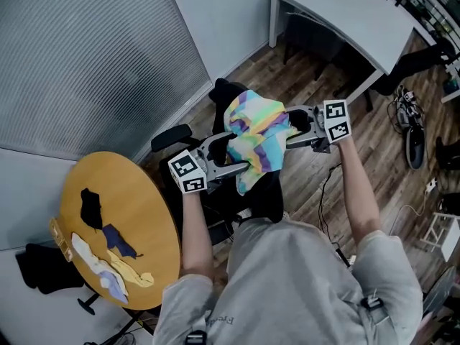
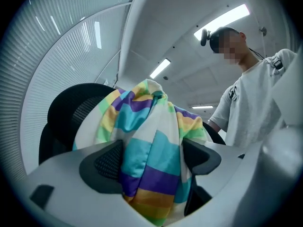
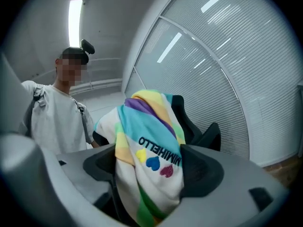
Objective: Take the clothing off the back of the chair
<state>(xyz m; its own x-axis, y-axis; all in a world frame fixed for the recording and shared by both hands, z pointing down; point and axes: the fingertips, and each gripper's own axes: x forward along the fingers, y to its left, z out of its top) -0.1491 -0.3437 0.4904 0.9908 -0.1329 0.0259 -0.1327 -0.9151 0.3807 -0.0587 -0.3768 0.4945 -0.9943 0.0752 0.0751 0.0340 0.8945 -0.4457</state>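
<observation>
Reaching for the grasp, we judge: the striped clothing hangs over the chair back, between the wide-spread jaws of left tool and right tool, unclamped. Next, squeeze both and lift.

"MINIHELLO" in dark capitals, upside down, on the striped clothing, three coloured hearts beside it

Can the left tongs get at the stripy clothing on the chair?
Probably yes. The stripy clothing already hangs between the wide-open left tongs, and nothing looks to be in the way.
</observation>
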